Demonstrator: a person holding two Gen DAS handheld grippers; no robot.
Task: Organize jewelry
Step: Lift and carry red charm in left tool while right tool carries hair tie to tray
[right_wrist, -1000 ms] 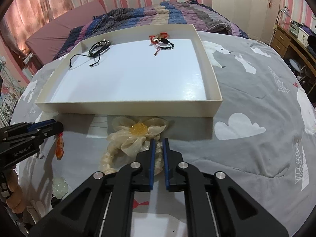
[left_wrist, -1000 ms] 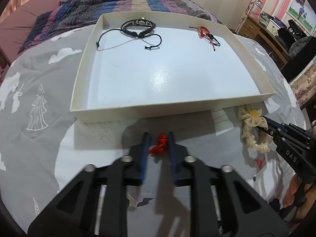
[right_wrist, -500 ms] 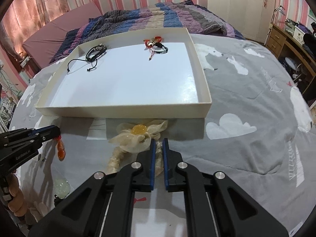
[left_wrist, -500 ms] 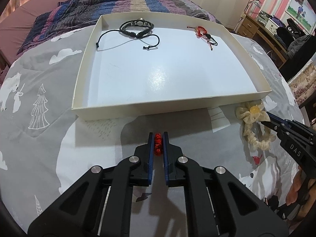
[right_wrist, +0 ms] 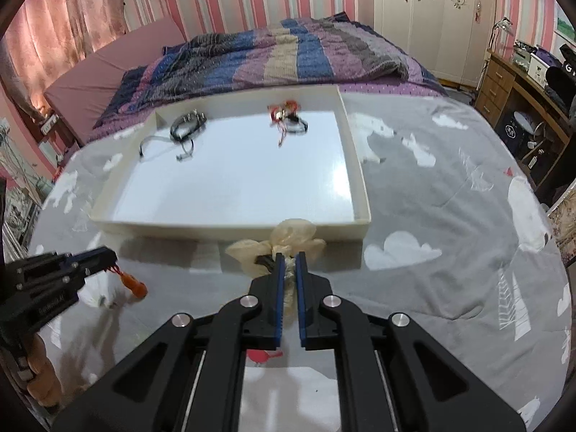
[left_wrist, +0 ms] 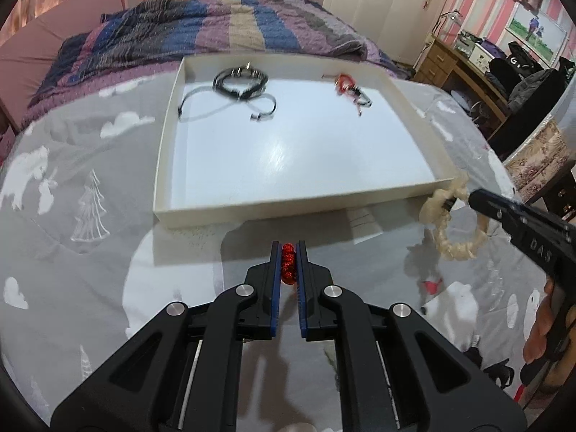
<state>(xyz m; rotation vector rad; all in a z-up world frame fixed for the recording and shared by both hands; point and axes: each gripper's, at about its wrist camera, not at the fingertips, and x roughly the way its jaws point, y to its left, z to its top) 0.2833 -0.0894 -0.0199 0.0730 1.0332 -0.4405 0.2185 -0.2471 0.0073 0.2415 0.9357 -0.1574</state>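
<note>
My left gripper (left_wrist: 288,252) is shut on a red cord charm (left_wrist: 288,264) and holds it above the bedspread, just in front of the white tray (left_wrist: 252,210). From the right wrist view, an orange pendant (right_wrist: 134,285) hangs below that gripper (right_wrist: 109,257). My right gripper (right_wrist: 289,257) is shut on a cream flower scrunchie (right_wrist: 288,239), lifted near the tray's front right corner; it also shows in the left wrist view (left_wrist: 453,228). A black cord bracelet (left_wrist: 239,82) and a red-and-black bracelet (left_wrist: 349,88) lie at the tray's far end.
The tray (right_wrist: 230,228) rests on a grey printed bedspread (right_wrist: 450,216). A striped quilt (right_wrist: 280,54) is bunched behind it. A wooden desk (right_wrist: 511,82) stands at the right. A small red piece (left_wrist: 432,285) lies on the bedspread near the right gripper.
The left gripper closed on the red charm and lifted it. The right gripper lifted the cream scrunchie off the bedspread. Both moved up and toward the tray.
</note>
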